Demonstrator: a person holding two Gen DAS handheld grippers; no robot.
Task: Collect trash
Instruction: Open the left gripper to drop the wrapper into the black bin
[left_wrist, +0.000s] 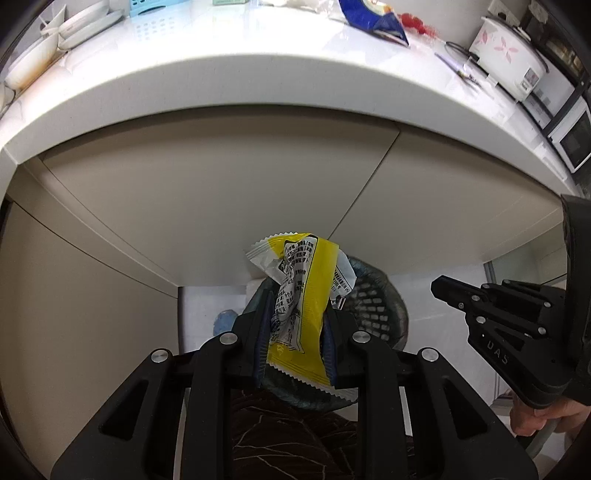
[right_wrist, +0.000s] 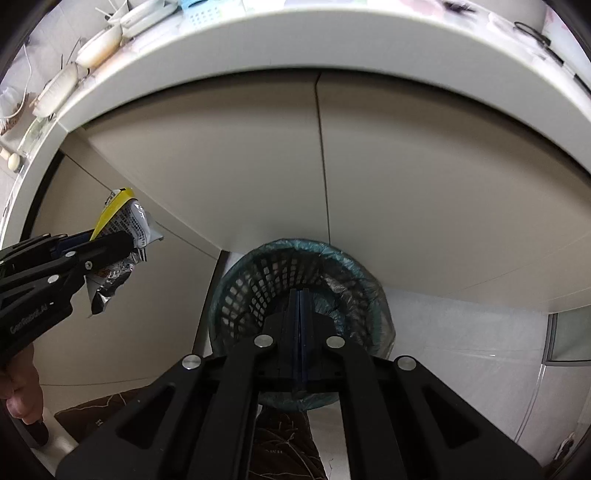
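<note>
Two views show us the job. From the left wrist, we see our left gripper clamped on a crumpled yellow-and-white foil snack wrapper, held above the dark mesh waste basket with a green liner below the white countertop. It looks light, limp and slippery, so we judge a mid-body pinch safest. From the right wrist, our right gripper is closed on nothing, pointing at the basket.

Your left wrist camera sits below the counter edge, looking forward and slightly down at the cabinet doors. Your right wrist camera faces the same way, closer above the trash basket. Both views share counter, doors and basket.
</note>
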